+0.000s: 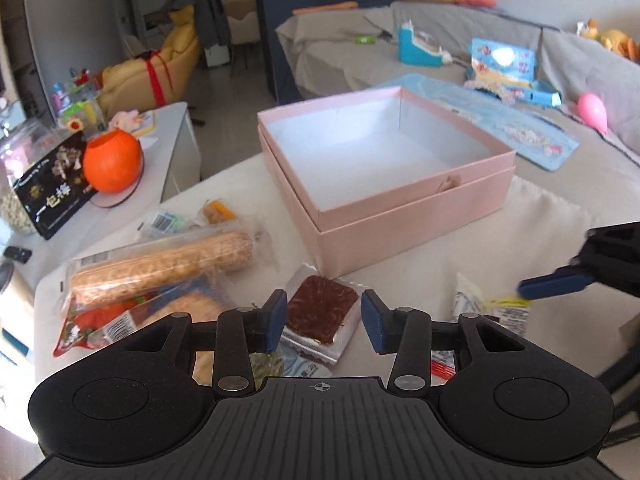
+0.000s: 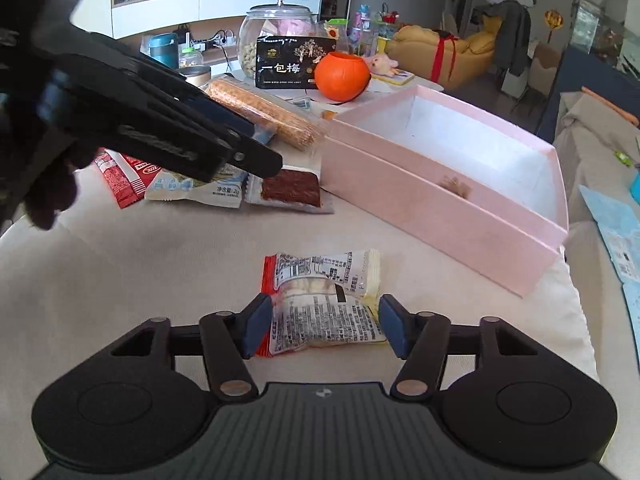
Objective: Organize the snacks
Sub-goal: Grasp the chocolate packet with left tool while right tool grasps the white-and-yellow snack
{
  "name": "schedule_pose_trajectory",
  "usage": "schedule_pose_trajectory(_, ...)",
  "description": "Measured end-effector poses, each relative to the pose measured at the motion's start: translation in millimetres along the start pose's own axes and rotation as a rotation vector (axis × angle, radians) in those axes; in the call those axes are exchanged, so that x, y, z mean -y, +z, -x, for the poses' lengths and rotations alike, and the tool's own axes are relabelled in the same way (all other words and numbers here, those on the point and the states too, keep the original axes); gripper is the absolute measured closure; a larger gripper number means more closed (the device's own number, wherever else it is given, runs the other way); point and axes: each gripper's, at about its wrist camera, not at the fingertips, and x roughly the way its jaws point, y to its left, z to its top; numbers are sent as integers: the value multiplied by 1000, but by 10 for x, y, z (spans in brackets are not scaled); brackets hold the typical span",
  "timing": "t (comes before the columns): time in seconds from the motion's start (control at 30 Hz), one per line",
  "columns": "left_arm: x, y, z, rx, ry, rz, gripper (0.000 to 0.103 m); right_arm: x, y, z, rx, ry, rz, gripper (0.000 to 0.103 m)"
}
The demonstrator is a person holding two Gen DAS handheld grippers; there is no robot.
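Note:
An open pink box (image 1: 416,204) with a white, empty inside stands on the cream cloth; it also shows in the right wrist view (image 2: 460,216). My left gripper (image 1: 324,322) is open, its blue pads on either side of a brown snack bar in clear wrap (image 1: 322,306), also seen in the right wrist view (image 2: 291,191). My right gripper (image 2: 325,326) is open around a crinkled white and red snack packet (image 2: 324,300). The right gripper's blue finger (image 1: 556,284) shows at the right of the left wrist view.
A long cereal roll (image 1: 160,266), red packets (image 1: 92,328) and a white packet (image 2: 196,190) lie at the left of the pile. An orange pumpkin bowl (image 2: 342,76), a black plum box (image 2: 296,64) and a glass jar (image 2: 276,28) stand on the side table.

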Motion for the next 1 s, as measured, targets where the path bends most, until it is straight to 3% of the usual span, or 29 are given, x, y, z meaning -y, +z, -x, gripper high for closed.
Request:
schedule_pose_trajectory(0.03, -9, 25, -94, -29, -6, -12, 57, 52, -38, 28, -5, 7, -25, 27)
schedule_pose_trajectory(0.1, -24, 32, -264, -91, -18, -38, 57, 135, -122, 66, -3, 14, -70, 26)
schedule_pose_trajectory(0.27, -71, 25, -303, -93, -31, -8, 58, 196, -308, 67, 37, 18, -141, 20)
schedule_pose_trajectory(0.43, 79, -67, -135, -122, -158, 8, 61, 132, -281, 44, 33, 6, -128, 17)
schedule_pose_trajectory(0.6, 136, -102, -167, -100, -40, 41, 58, 190, -150, -3, 49, 24, -197, 16)
schedule_pose_trajectory(0.7, 119, -86, -137, -95, -50, 93, 60, 118, -56, -171, -5, -15, -159, 16)
schedule_pose_trajectory(0.87, 90, -85, -29, -56, -41, 161, 60, 182, -173, -14, -8, -109, -46, 17)
schedule_pose_trajectory(0.93, 77, -56, -101, -49, -15, 197, 60, 319, -264, 46, -12, -151, -68, 16)
schedule_pose_trajectory(1.0, 90, -30, -213, -64, 0, 223, 59, 492, -338, 86, -24, -129, -150, 16)
